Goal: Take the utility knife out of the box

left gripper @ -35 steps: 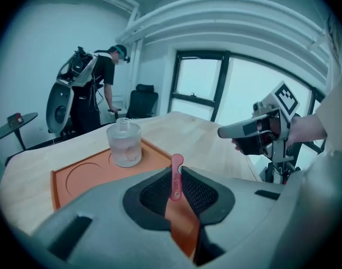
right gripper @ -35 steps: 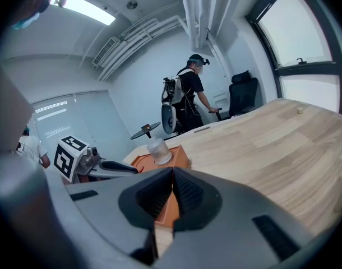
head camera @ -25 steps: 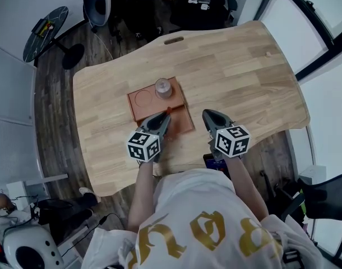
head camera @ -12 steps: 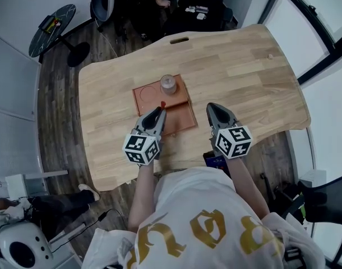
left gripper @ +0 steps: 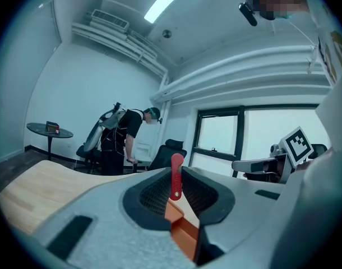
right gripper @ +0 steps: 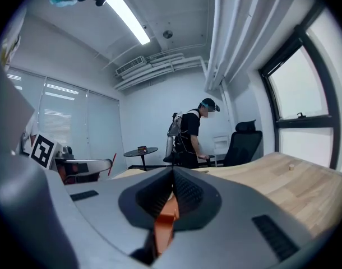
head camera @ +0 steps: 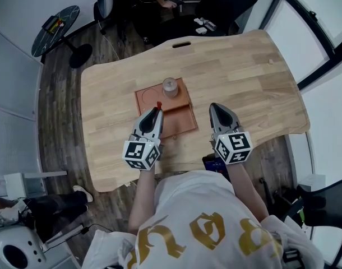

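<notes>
Lifting logged in the head view: against a second ago, the left gripper (head camera: pixel 154 112) is up off the box (head camera: pixel 182 123). The red utility knife (head camera: pixel 158 104) pokes out past its jaw tips, clear of the box beneath them, so extraction looks essentially done. The right gripper (head camera: pixel 218 107) has risen too.

Left gripper view: jaws part-closed, clamping the utility knife upright between them.

Right gripper view: jaws together, nothing between them.

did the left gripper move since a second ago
Yes: the left gripper, clamping the red utility knife, shifted left relative to the brown box.
</notes>
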The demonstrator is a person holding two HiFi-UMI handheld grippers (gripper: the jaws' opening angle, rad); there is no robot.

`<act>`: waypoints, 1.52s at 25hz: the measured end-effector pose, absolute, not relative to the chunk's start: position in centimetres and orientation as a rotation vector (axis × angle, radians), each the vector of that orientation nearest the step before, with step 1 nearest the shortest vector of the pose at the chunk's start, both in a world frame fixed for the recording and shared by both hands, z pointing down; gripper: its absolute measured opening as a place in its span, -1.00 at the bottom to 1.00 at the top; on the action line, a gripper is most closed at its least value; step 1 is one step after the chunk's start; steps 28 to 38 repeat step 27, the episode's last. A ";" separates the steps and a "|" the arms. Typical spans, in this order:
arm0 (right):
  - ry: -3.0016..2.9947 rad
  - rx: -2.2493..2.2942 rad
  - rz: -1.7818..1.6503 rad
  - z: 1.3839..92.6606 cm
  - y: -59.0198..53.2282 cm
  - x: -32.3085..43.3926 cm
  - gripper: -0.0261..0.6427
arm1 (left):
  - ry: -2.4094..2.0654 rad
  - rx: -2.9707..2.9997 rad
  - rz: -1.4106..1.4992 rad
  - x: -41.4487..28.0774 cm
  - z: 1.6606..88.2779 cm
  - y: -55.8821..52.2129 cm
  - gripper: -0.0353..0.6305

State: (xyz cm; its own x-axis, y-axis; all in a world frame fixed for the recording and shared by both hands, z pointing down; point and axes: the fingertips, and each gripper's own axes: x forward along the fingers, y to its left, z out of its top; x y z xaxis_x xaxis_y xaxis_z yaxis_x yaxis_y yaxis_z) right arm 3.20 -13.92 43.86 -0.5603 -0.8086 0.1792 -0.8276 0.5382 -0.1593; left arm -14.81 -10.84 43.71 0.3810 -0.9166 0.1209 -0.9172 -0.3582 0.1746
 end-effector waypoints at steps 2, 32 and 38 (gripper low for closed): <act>-2.679 1.421 0.343 43.9 -14.0 3.1 -0.89 | -1.651 2.428 0.008 -14.8 43.6 -10.7 -0.72; -2.752 1.297 0.372 44.1 -13.8 1.8 -0.89 | -1.746 2.426 -0.001 -15.8 42.7 -10.2 -0.72; -2.752 1.297 0.372 44.1 -13.8 1.8 -0.89 | -1.746 2.426 -0.001 -15.8 42.7 -10.2 -0.72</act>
